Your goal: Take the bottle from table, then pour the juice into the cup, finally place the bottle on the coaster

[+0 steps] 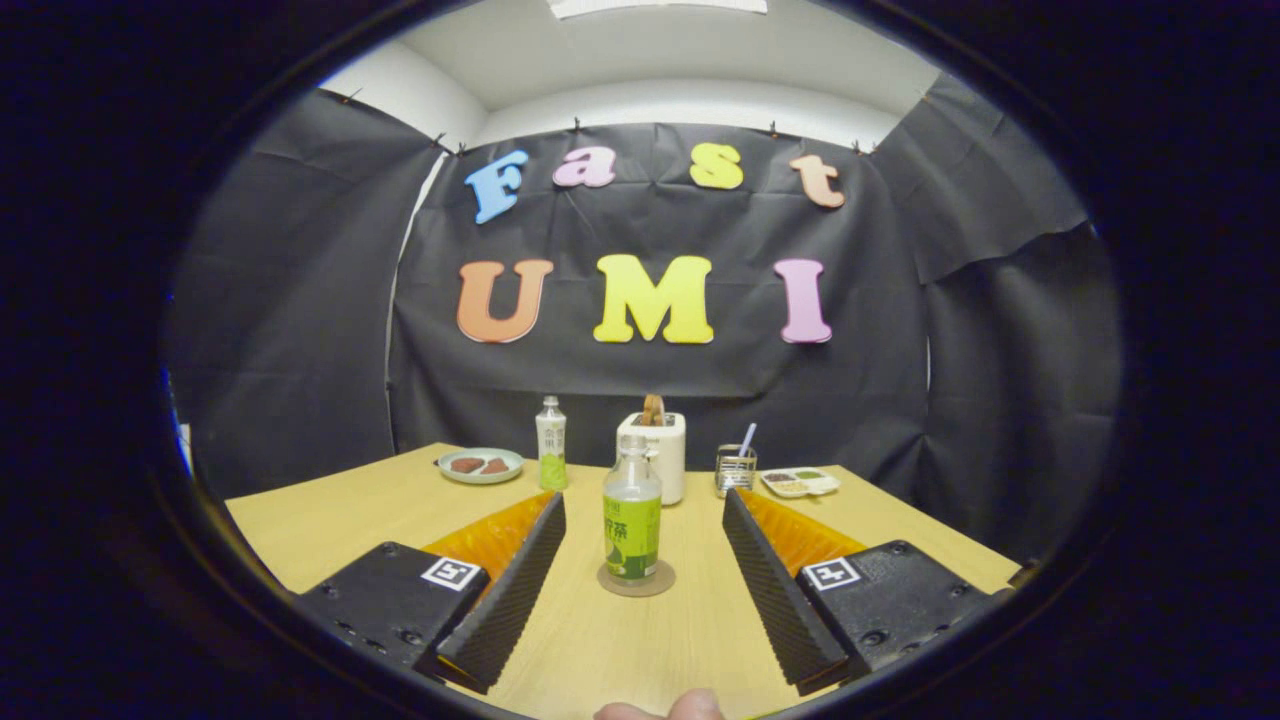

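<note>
Gripper view | hand-held gripper (644, 505) spread wide, holding nothing | bottle (632, 520) upright on coaster (636, 581) between its fingers, untouched | desk (640, 640)

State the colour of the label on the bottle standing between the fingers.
Green, on the bottle label, seen in the gripper view.

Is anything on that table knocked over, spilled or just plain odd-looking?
Nothing stands out. The bottle stands upright on the round coaster, between the open gripper fingers and touching neither. A second bottle, the toaster and the plate sit upright behind it, with no spill on the table.
</note>
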